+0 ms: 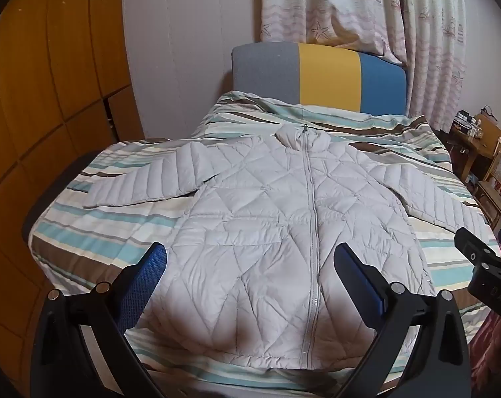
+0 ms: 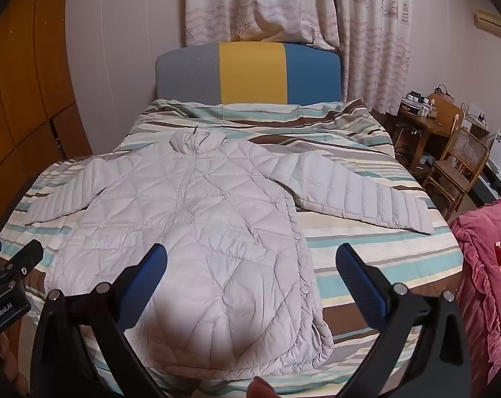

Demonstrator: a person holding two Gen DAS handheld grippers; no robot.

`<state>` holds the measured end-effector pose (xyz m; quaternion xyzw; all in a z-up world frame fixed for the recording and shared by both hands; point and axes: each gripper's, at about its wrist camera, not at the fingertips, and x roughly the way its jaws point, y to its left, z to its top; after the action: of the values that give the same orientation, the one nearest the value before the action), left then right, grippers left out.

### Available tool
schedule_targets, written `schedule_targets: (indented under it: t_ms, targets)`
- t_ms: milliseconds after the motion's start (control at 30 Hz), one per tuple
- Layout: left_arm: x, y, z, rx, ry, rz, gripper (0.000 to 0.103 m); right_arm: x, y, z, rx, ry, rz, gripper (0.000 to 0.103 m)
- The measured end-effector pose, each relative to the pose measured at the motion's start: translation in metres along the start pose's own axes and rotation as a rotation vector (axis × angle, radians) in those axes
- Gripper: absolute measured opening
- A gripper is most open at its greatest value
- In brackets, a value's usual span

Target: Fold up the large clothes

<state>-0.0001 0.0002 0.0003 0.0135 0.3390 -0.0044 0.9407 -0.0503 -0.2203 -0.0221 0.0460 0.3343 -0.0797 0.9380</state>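
Left wrist view: left gripper [image 1: 250, 265], jaws spread and empty, above a pale quilted jacket [image 1: 267, 232] lying flat, zipped, sleeves outspread, on the striped bed [image 1: 101, 232]. Right wrist view: right gripper [image 2: 250, 265], jaws likewise spread, above the jacket's hem side; chair [image 2: 459, 162] beside the bed.

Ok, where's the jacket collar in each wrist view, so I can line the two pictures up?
Left wrist: the collar sits just above centre, slightly right, at the top of the zip.
Right wrist: the collar sits left of centre, above the left finger.
Shared landmark: the headboard's yellow stripe, straight beyond the collar in the left view, up and to the right of it in the right view.
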Motion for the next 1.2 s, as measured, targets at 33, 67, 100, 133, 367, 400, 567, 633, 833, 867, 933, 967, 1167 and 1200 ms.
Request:
schedule_targets:
  t_ms: [33, 67, 100, 133, 367, 400, 567, 633, 833, 867, 933, 967, 1167, 1200]
  targets:
    - [0.0, 0.0, 0.0, 0.001, 0.0, 0.003, 0.1, 0.0, 0.001, 0.0, -0.007, 0.006, -0.001, 0.101]
    - [0.0, 0.001, 0.0, 0.001, -0.001, 0.002, 0.1, 0.0, 0.0, 0.0, -0.006, 0.006, 0.0, 0.101]
    - [0.0, 0.001, 0.0, 0.002, -0.002, 0.003, 0.1, 0.0, 0.0, 0.0, -0.003, 0.004, 0.001, 0.101]
    - [0.002, -0.008, -0.002, 0.011, 0.02, 0.013, 0.1, 0.001, 0.0, 0.0, -0.006, 0.009, 0.004, 0.101]
    - [0.005, -0.009, -0.007, 0.013, 0.009, 0.002, 0.1, 0.003, 0.0, 0.0, -0.003, 0.014, 0.002, 0.101]
    - [0.005, -0.008, -0.006, 0.01, 0.011, 0.002, 0.1, 0.004, -0.001, 0.0, -0.002, 0.015, 0.003, 0.101]
    - [0.006, -0.009, -0.009, 0.009, 0.013, 0.001, 0.1, 0.008, 0.0, -0.002, -0.001, 0.026, 0.005, 0.101]
    - [0.006, -0.007, -0.008, 0.009, 0.016, -0.005, 0.1, 0.008, -0.002, -0.003, 0.005, 0.025, 0.007, 0.101]
    - [0.008, -0.006, -0.009, 0.005, 0.027, -0.011, 0.1, 0.009, -0.002, -0.004, 0.007, 0.03, 0.007, 0.101]
    - [0.008, -0.007, -0.009, 0.006, 0.027, -0.011, 0.1, 0.009, -0.002, -0.005, 0.008, 0.03, 0.008, 0.101]
    - [0.009, -0.007, -0.01, 0.007, 0.03, -0.013, 0.1, 0.01, -0.003, -0.005, 0.007, 0.032, 0.008, 0.101]
    - [0.009, -0.006, -0.01, 0.006, 0.031, -0.013, 0.1, 0.009, -0.003, -0.005, 0.008, 0.032, 0.008, 0.101]
    - [0.01, -0.008, -0.011, 0.007, 0.036, -0.014, 0.1, 0.011, -0.004, -0.006, 0.012, 0.044, 0.014, 0.101]
    - [0.011, -0.007, -0.012, 0.006, 0.039, -0.014, 0.1, 0.013, -0.004, -0.006, 0.014, 0.049, 0.015, 0.101]
